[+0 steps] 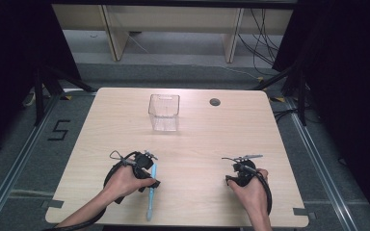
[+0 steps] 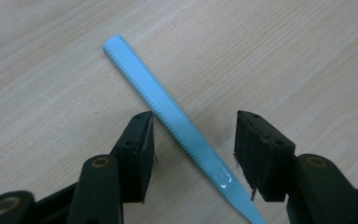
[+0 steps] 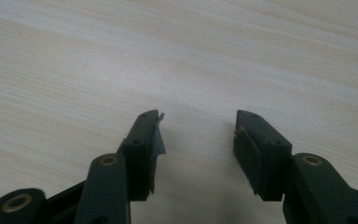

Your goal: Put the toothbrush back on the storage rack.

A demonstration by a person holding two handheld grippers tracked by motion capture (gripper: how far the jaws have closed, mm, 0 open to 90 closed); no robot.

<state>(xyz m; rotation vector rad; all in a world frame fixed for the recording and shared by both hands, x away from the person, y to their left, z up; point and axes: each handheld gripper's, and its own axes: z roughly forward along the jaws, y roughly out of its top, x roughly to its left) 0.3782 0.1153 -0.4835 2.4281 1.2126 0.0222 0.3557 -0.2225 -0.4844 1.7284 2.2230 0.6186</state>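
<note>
Table: light wood-grain top (image 1: pixel 197 144) with rounded corners and a dark round cable hole (image 1: pixel 215 102) near its far edge.
Room: grey floor with metal rails at both sides of the table; black curtains left and right; pale wooden furniture legs and loose black cables behind the far edge; a "5" marked on the floor (image 1: pixel 60 130) at the left.
Container: clear plastic bin (image 1: pixel 164 112), upright, on the far half of the table, well apart from both hands.
Blue tool: a slim light-blue plastic stick (image 2: pixel 168 109) with a ribbed handle lies flat on the table near the person's edge, just beside the left hand; in the high view it runs roughly front to back (image 1: pixel 151 190).
Left gripper: (image 2: pixel 193 149) held low over the table, jaws apart and straddling the blue stick. The left pad sits right against the ribbed side; the right pad stands clear of it, with a gap of bare wood between. The stick is not clamped.
Right gripper: (image 3: pixel 198 144) jaws wide apart over bare table, nothing between them; in the high view it rests near the right front of the table (image 1: pixel 243 171).
</note>
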